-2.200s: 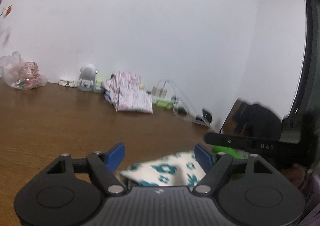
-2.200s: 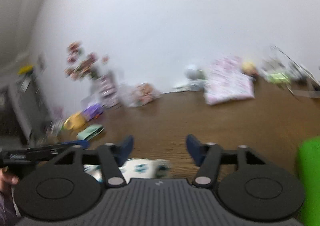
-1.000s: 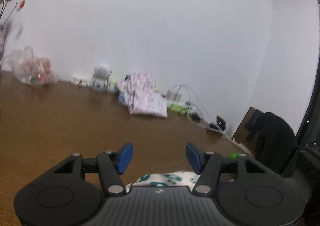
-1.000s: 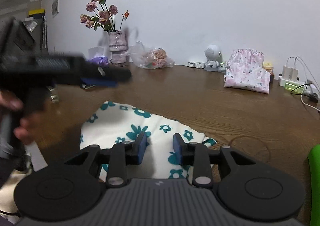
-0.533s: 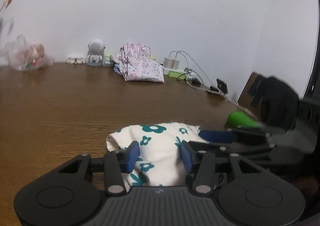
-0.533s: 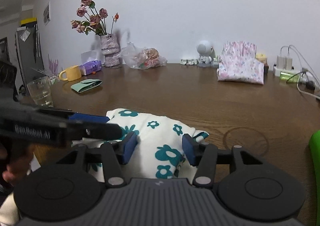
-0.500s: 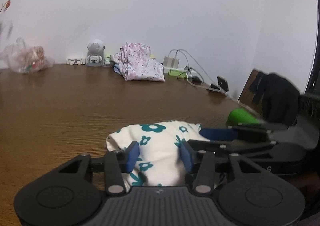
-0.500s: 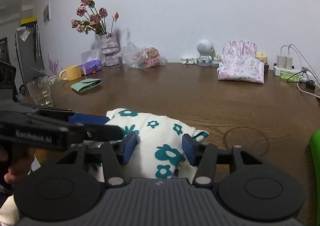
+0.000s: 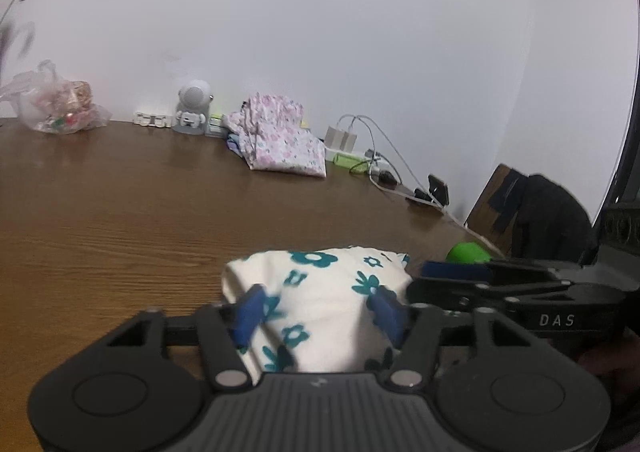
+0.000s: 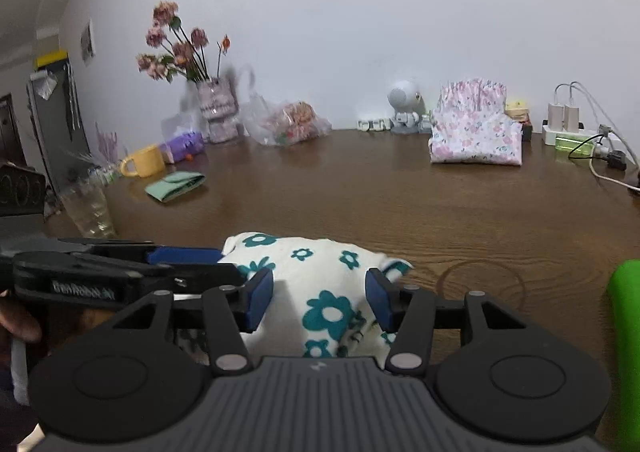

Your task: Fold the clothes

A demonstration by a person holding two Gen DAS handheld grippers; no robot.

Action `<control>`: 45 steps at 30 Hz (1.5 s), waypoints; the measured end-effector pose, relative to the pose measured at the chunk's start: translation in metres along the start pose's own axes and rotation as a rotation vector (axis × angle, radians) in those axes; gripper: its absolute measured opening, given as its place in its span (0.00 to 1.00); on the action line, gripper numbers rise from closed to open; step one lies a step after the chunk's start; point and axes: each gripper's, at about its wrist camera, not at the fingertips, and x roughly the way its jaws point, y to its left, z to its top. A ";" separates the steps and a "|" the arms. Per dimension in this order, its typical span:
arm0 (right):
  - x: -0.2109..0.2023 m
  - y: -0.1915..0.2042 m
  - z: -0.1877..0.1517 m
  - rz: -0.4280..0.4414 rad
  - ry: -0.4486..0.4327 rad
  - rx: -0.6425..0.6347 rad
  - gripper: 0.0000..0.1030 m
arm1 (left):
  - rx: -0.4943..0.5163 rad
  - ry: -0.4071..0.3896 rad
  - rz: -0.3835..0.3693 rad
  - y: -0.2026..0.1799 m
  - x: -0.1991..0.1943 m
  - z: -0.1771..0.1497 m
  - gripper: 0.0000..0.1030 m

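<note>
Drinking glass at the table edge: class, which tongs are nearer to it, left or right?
Left. The left tongs lie just right of the glass, close beside it. The right tongs sit farther right, straddling the flowered cloth.

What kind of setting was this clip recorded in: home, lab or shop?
Most likely a home, at a wooden table set against a plain white wall. Along the wall stand a vase of flowers, a yellow mug and a power strip with chargers, and a folded pink floral garment lies there too.
</note>
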 end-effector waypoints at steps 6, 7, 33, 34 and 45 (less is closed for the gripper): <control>-0.003 -0.022 -0.012 0.059 0.057 0.163 0.51 | -0.110 0.087 0.007 0.011 0.001 -0.009 0.73; 0.000 -0.023 -0.012 0.057 0.053 0.169 0.50 | -0.121 0.094 0.014 0.012 0.005 -0.011 0.74; 0.249 -0.044 0.128 -0.121 0.097 0.124 0.33 | -0.208 0.081 0.198 0.138 0.175 0.137 0.71; 0.259 -0.050 0.132 -0.122 0.093 0.128 0.33 | -0.206 0.082 0.198 0.146 0.185 0.141 0.71; 0.341 -0.131 0.180 -0.191 0.029 0.164 0.33 | -0.164 0.062 0.112 0.203 0.309 0.187 0.69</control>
